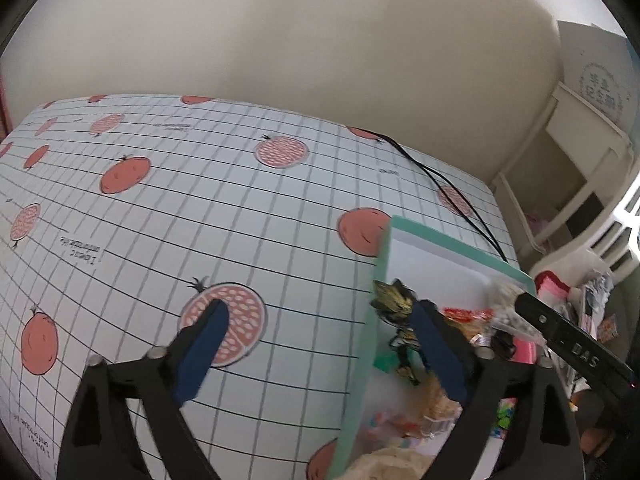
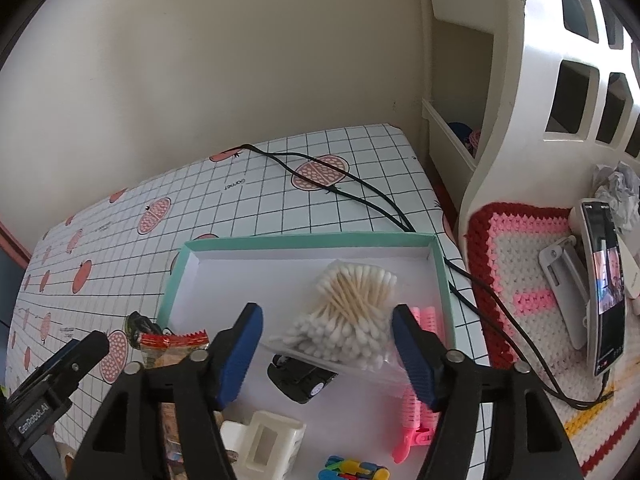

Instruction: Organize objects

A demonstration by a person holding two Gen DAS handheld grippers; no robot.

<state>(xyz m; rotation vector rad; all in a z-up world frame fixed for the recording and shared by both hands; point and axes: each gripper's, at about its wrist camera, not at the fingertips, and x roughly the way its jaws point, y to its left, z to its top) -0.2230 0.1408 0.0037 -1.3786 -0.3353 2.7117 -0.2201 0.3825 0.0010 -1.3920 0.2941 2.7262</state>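
Above the tray, right gripper wide open, empty.

one shallow box with a teal rim. inside it, counted from the right wrist view: one clear bag of cotton swabs, individual swabs too many to tally; one black toy car; one white plastic clip; one pink hair roller clip; one bundle of multicoloured pieces, piece count unclear; one red-topped snack packet. one small dark figure at the box edge, left wrist view. on the gridded surface: two black cables. beside it: one crocheted mat, one phone, one phone stand.
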